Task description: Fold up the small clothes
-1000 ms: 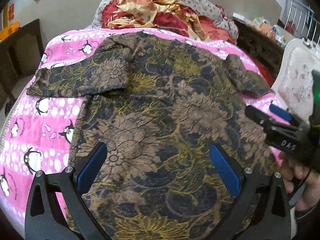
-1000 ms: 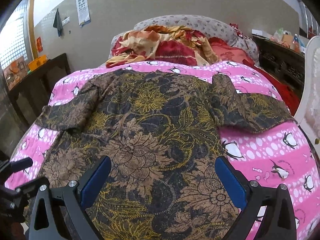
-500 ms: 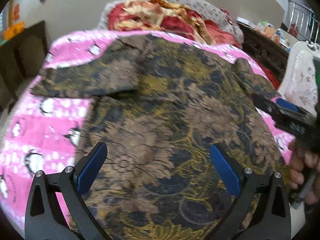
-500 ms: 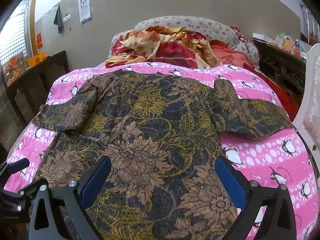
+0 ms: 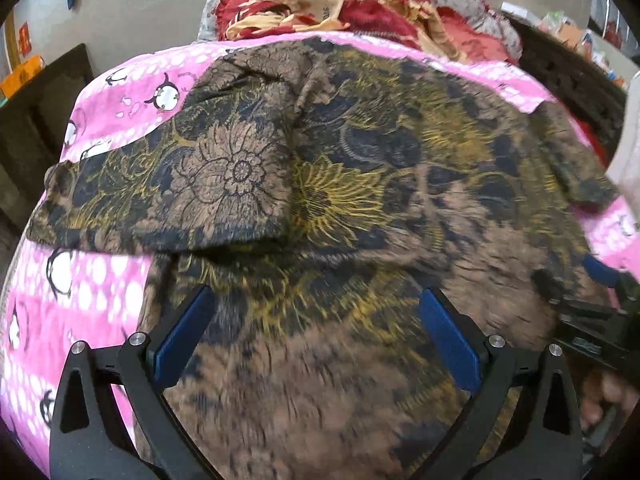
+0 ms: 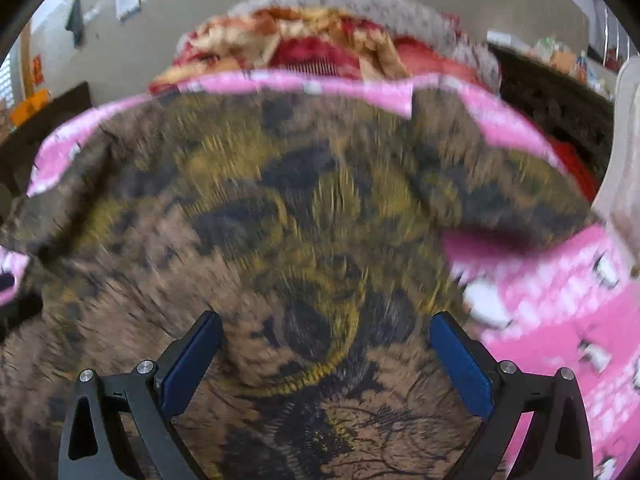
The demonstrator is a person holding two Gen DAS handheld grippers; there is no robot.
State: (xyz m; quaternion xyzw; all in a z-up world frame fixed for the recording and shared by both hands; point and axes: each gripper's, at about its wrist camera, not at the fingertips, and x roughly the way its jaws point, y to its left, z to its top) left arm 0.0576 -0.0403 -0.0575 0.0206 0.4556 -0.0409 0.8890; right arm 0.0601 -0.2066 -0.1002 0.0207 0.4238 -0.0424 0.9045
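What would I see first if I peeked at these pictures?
A big brown-and-gold flowery shirt spread flat in the middle of a pink penguin blanket. Behind it, at the bed's head, sits a heap of red and orange bedding. Both grippers, left and right, hover open above the shirt.

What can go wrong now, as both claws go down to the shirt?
1. Both claws, left and right, are open over the middle of the shirt, not an edge; a pinch there may bunch it.
2. They might also catch the pink blanket below.
3. The left sleeve already lies folded; pulling may undo it.
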